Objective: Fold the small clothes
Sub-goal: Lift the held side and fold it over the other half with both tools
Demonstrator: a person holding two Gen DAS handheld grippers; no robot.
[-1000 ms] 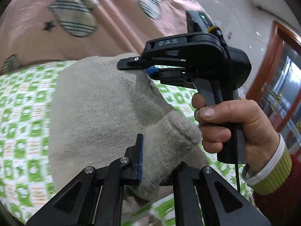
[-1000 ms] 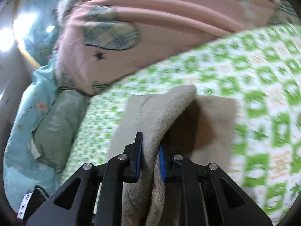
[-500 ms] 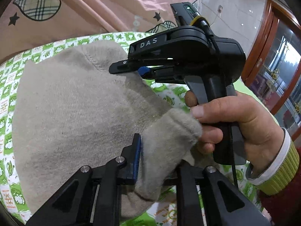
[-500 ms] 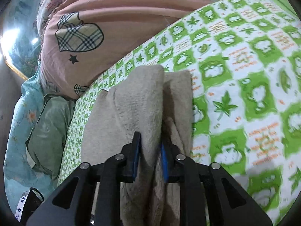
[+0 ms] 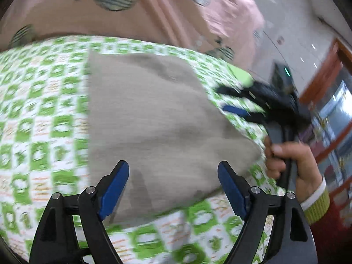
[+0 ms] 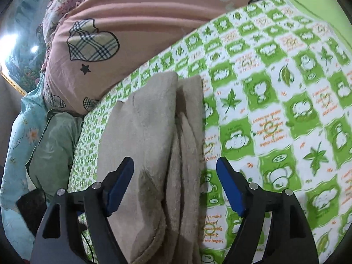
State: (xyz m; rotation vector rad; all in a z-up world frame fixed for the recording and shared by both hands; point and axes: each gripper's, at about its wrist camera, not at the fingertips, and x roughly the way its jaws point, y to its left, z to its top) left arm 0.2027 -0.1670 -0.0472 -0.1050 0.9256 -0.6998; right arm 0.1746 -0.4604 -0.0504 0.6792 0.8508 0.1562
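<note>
Beige garment [image 5: 154,132] lies folded flat on the bed sheet [image 5: 44,132], green-and-white checked, near the sheet's edge below the pink quilt [image 5: 110,22]. In the right wrist view its layered fold [image 6: 154,154] runs lengthwise toward that quilt.

Left gripper [image 5: 173,187]: jaws opening, spread wide, pads clear of the cloth; garment lies beneath the gap, not held.

Right gripper [image 6: 175,187]: jaws opening, spread wide over the fold, nothing gripped. A hand [image 5: 290,162] holds its handle at the garment's corner.
</note>
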